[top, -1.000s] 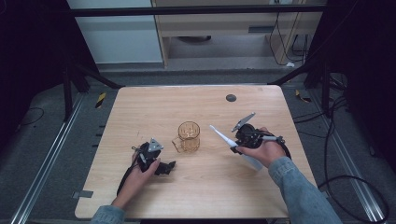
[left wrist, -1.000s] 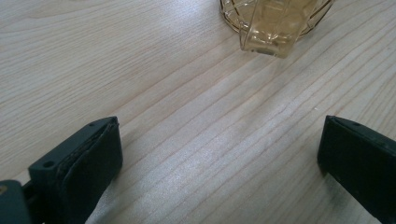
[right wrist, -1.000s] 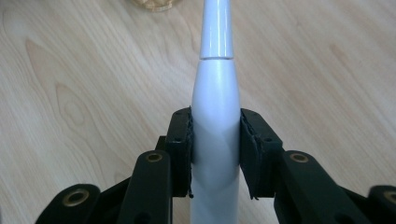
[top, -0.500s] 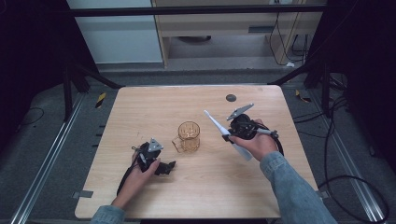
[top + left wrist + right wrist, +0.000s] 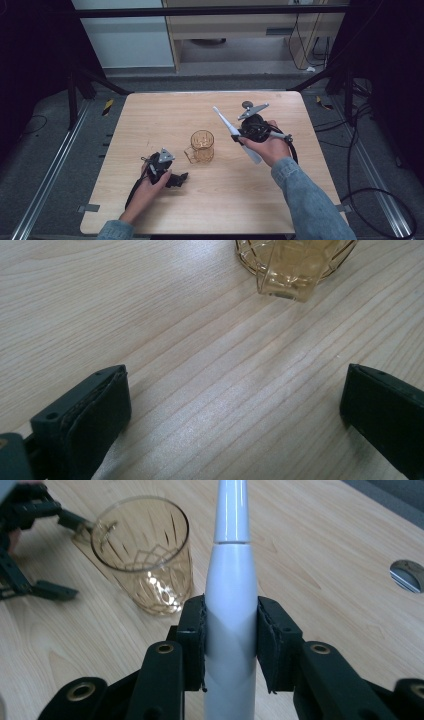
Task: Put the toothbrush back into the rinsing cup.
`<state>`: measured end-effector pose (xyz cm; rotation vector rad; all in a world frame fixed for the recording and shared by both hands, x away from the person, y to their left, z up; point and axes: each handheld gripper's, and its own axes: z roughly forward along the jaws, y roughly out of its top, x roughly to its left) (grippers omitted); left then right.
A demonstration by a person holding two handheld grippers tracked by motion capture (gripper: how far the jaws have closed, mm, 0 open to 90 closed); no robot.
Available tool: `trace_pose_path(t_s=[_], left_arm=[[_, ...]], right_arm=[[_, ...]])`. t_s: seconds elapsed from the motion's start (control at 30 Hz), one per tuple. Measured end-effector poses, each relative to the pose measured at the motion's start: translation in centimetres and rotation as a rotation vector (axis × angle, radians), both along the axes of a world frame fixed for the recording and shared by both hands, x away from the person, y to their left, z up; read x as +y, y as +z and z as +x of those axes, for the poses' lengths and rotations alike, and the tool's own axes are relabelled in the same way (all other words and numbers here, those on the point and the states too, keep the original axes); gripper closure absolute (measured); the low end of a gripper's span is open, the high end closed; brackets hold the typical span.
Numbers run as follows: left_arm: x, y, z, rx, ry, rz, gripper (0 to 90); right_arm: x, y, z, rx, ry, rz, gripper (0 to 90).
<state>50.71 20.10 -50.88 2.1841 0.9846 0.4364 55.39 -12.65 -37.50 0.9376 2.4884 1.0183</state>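
An amber glass mug (image 5: 202,146) stands upright in the middle of the wooden table (image 5: 150,115), its handle toward the front left. My right gripper (image 5: 239,137) is lifted to the mug's right and shut on a white electric toothbrush (image 5: 227,127), whose thin head end slants up and to the left. The right gripper view has the white toothbrush (image 5: 231,600) clamped between both pads, with the mug (image 5: 145,555) just beyond on the left. My left gripper (image 5: 180,179) rests on the table in front and left of the mug, open. Its jaws stand wide apart over bare wood, below the mug's handle (image 5: 287,277).
A round dark hole (image 5: 247,104) sits in the tabletop near the far right edge. Black frame bars and cables ring the table on the grey floor. The other gripper (image 5: 30,540) lies beyond the mug in the right gripper view.
My right gripper has carried the toothbrush up and toward the table's far side, and its head end now tilts higher. The left gripper and the mug have stayed put.
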Motion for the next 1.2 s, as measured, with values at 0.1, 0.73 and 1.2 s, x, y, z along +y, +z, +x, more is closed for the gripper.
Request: trace_pose_path(t_s=[0.1,0.73,1.2], left_arm=[[0.0,0.0,0.0,0.000,0.000,0.000,0.0],[0.0,0.0,0.0,-0.001,0.003,-0.004,0.0],[0.0,0.0,0.0,-0.002,0.000,-0.001,0.0]], right_arm=[[0.4,0.4,0.0,-0.012,-0.005,0.018,66.7],[3.1,3.5,0.7,-0.106,-0.015,0.112,66.7],[5.5,5.1,1.4,-0.167,-0.028,0.168,66.7]])
